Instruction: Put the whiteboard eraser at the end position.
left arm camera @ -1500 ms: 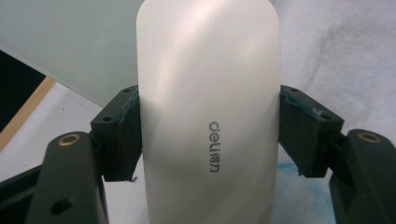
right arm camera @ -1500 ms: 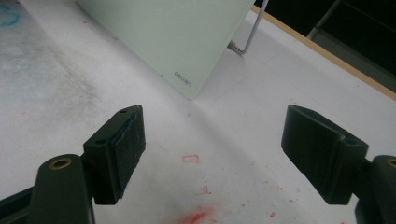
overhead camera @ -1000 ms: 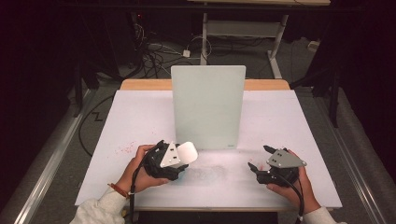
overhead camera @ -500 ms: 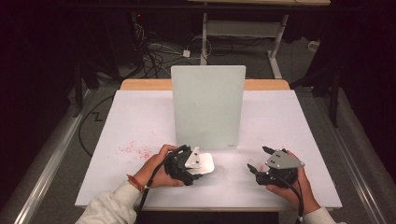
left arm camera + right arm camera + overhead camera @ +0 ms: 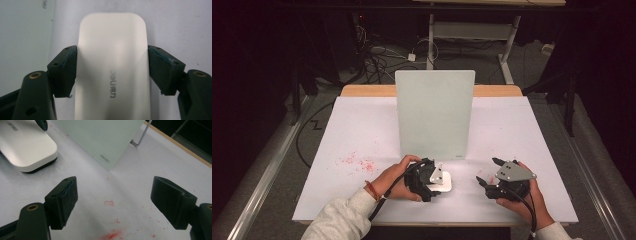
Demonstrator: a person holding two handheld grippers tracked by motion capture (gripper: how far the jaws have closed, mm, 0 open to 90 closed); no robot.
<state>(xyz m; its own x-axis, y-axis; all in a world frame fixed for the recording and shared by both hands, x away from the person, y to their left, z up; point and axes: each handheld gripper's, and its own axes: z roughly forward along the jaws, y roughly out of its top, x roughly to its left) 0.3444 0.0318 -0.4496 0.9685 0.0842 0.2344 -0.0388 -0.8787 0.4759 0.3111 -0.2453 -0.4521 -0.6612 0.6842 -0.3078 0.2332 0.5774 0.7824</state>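
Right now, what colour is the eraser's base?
Black, under a white top, on the eraser; the right gripper view shows it best.

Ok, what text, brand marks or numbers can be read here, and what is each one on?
"deli": grey mark on the white eraser held between the left gripper jaws, with small characters after it too blurred to read.
"deli": small grey mark at the corner of the upright glass board, seen reversed in the right gripper view.
The red smudges on the table form no readable words.
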